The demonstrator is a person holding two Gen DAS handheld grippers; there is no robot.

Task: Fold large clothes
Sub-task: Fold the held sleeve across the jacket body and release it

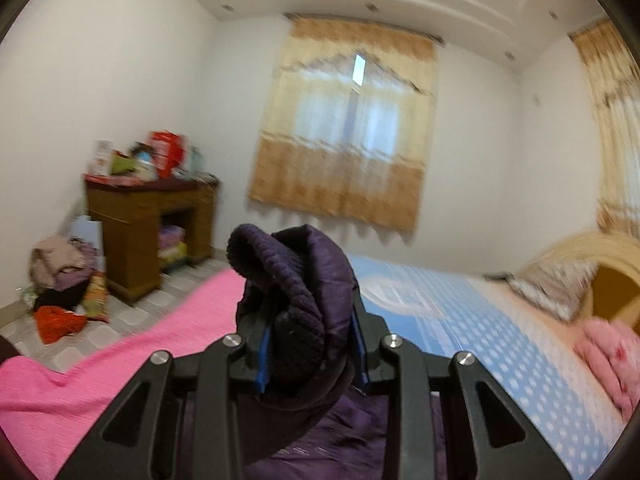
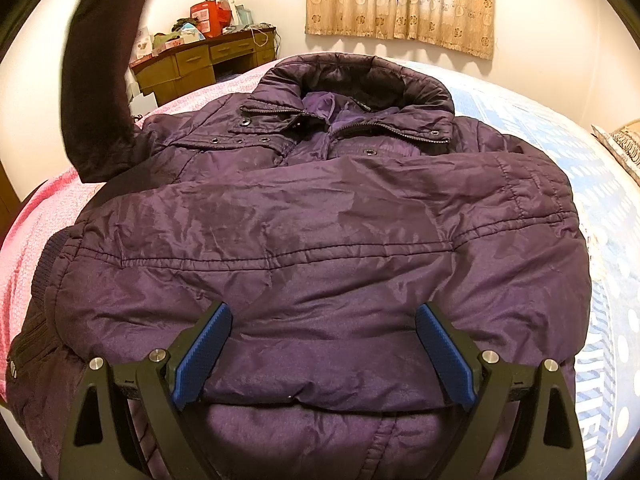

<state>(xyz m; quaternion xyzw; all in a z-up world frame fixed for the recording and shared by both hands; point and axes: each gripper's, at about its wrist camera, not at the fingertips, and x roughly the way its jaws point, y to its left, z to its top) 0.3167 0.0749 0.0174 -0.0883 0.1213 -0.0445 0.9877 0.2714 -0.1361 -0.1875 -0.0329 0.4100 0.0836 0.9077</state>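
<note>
A: What is the left claw doing?

B: It is pinching the ribbed cuff of the jacket's sleeve between its blue pads. The cuff bulges up past the fingertips, and the claw is raised, looking level across the room toward the curtain. More purple cloth hangs below it.

A: And the right claw?

B: Spread wide, gripping nothing. It is tilted down at the jacket, its blue pads low over the lower front, one on either side of a puffy fold.

A: How does the jacket lie?

B: Flat on the bed, front up. Its long axis runs away from the right claw: hem nearest, collar and hood at the far end, pointing toward the curtained wall. One sleeve is folded across the chest, crosswise to that axis, its cuff at the jacket's left edge.

A: The other sleeve?

B: A dark sleeve rises from the jacket's far left shoulder, out of the top of the right wrist view.

A: Around the jacket?

B: A pink blanket left of it, a blue dotted sheet right. Beyond the collar, left, a cluttered wooden surface.
</note>
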